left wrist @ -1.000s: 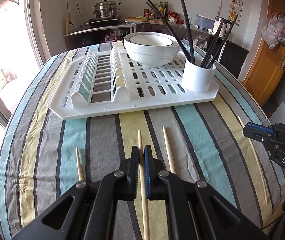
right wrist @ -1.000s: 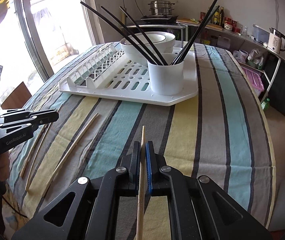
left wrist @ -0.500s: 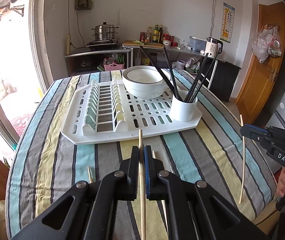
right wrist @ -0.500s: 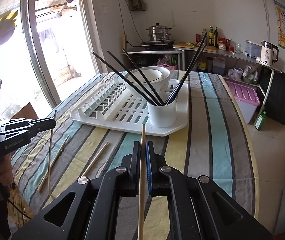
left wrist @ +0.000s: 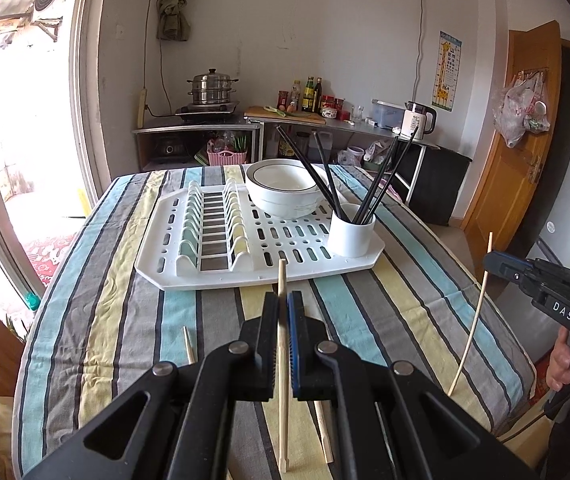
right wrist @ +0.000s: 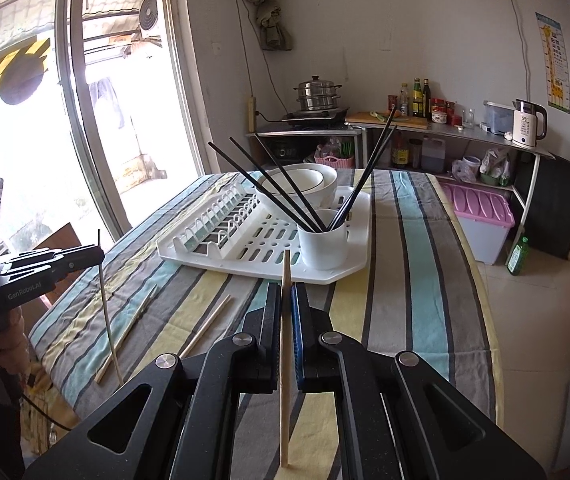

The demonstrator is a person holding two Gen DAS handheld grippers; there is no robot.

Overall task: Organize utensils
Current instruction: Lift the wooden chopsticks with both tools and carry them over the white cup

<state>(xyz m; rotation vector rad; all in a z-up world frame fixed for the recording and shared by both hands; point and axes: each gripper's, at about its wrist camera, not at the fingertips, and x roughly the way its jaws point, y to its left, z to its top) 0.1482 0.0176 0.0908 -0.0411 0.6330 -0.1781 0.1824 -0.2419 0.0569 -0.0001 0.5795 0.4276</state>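
Higher now: "DAS" hand-held gripper [left wrist: 489, 258], "GenRobot.AI" hand-held gripper [right wrist: 99, 254], chopsticks [left wrist: 283, 344] clamped.

Each black gripper [left wrist: 282, 320] has one blue ribbed pad, silver pivot screws and white lettering.

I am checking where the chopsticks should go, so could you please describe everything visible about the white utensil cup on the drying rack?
The white utensil cup is a plain, smooth cylinder, plastic by the look of it, open at the top. It stands upright at the near right corner of the white drying rack, just in front of the bowls. Five black chopsticks stand in it, fanned outward. Neither gripper touches it.
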